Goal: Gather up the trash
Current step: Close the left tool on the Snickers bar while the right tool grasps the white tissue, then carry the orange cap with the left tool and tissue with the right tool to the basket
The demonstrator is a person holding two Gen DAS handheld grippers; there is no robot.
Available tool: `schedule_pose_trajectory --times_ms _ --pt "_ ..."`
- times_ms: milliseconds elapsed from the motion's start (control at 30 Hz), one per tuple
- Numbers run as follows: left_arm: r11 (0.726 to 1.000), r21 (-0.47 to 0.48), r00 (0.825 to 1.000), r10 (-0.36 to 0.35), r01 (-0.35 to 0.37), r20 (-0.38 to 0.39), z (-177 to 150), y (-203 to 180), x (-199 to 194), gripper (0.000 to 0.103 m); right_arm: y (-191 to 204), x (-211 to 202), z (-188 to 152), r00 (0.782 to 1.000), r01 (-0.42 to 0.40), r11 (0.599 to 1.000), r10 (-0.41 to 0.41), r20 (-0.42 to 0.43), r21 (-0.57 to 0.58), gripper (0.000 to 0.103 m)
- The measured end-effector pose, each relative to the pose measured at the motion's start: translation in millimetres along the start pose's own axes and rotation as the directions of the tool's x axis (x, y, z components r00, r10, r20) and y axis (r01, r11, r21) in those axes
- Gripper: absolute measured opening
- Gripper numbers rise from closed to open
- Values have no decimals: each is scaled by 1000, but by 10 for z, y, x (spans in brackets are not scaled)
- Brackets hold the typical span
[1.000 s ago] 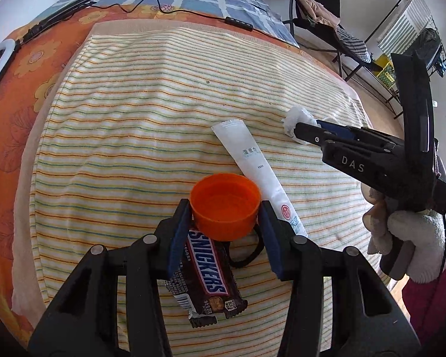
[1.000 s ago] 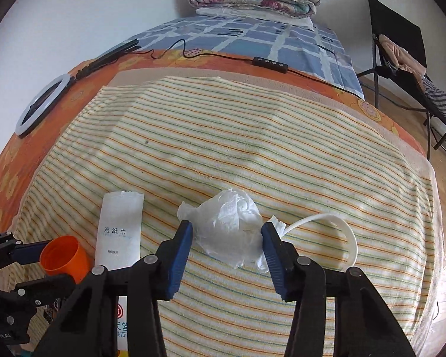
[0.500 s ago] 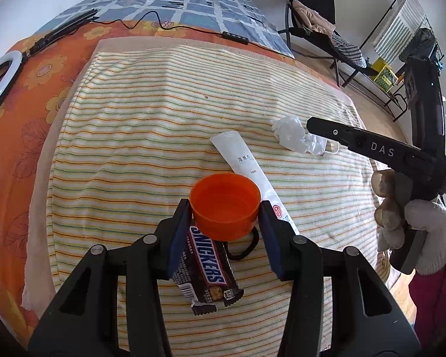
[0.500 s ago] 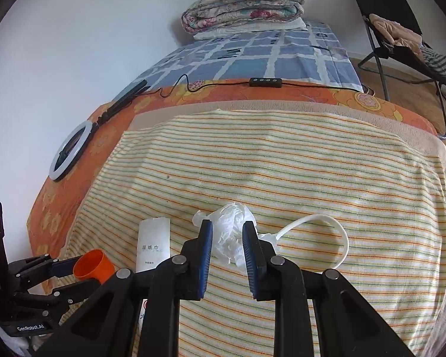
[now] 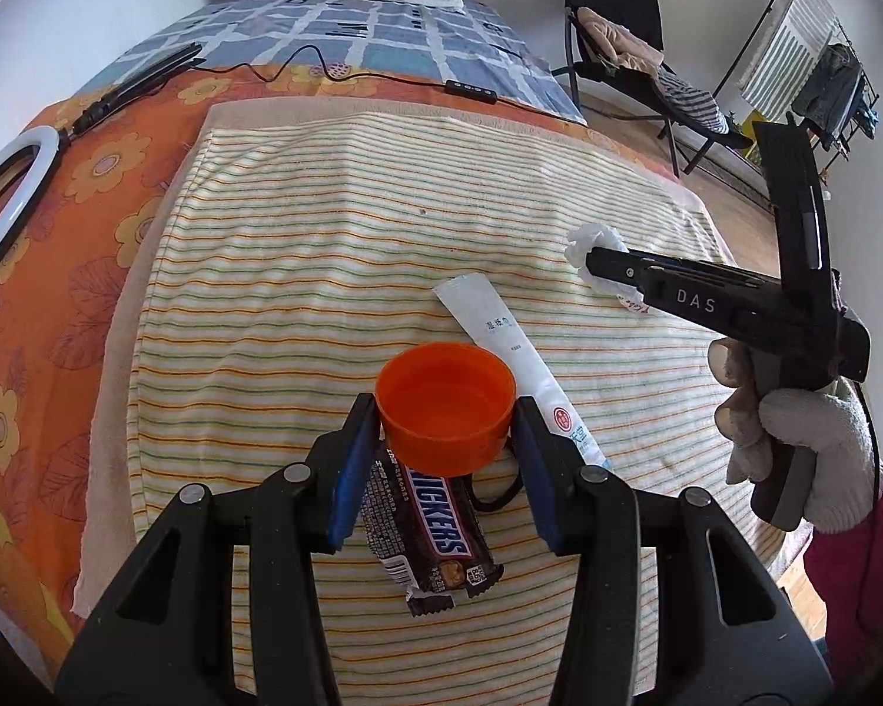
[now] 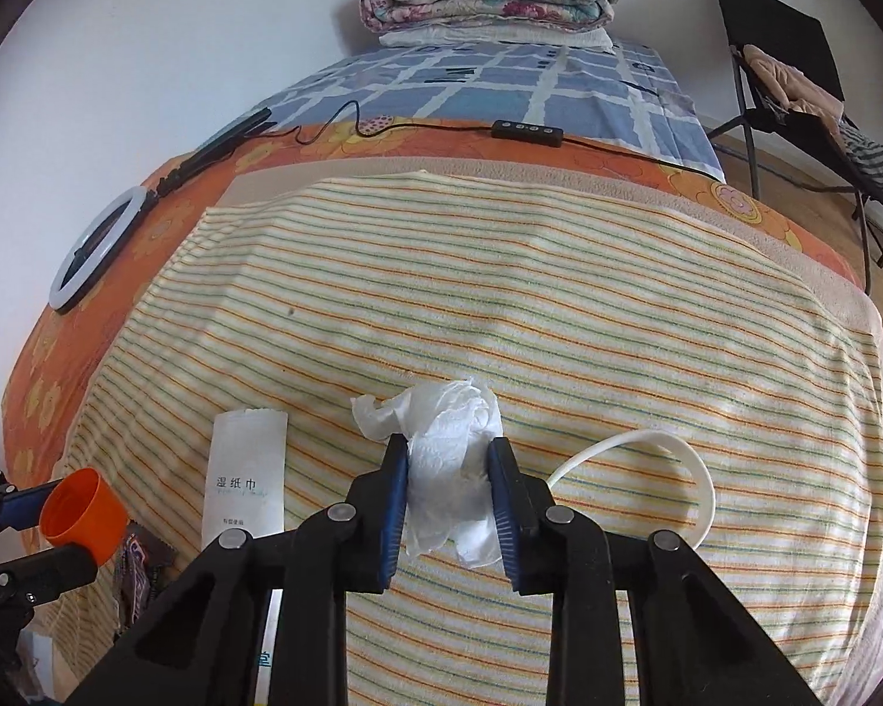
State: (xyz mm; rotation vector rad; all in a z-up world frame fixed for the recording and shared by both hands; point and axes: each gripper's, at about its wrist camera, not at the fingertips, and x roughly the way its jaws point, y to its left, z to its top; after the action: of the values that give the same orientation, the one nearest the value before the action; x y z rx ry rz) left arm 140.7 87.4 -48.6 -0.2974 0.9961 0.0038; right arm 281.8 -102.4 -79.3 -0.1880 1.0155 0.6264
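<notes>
The left gripper point(image 5: 444, 432) is clamped on an orange cup point(image 5: 445, 406), held open side up above a Snickers wrapper point(image 5: 427, 529) near the front edge of the striped blanket point(image 5: 324, 247). The right gripper point(image 6: 448, 485) pinches a crumpled tissue point(image 6: 450, 459) between its blue pads point(image 6: 395, 500).

Only the left view shows the gloved right hand point(image 5: 794, 441) on the handle, and the wrapper in full beside a black hair tie point(image 5: 500, 494). Only the right view shows the white loop point(image 6: 647, 476) lying near the blanket's right edge. Both show the long wet-wipe packet point(image 5: 518, 359).

Half a second ago the tissue sat on the blanket; now it hangs lifted in the pads. The cup grip is unchanged.
</notes>
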Motion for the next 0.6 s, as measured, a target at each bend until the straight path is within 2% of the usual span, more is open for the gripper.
schedule_pose_trajectory --times_ms 267,600 --pt "999 32 999 9 -10 45 -71 -128 -271 47 98 -496 -34 996 -58 998 57 64 5 26" --pt "993 112 993 15 -28 117 -308 -389 -768 47 463 -1161 -341 989 -89 993 96 113 -72 26"
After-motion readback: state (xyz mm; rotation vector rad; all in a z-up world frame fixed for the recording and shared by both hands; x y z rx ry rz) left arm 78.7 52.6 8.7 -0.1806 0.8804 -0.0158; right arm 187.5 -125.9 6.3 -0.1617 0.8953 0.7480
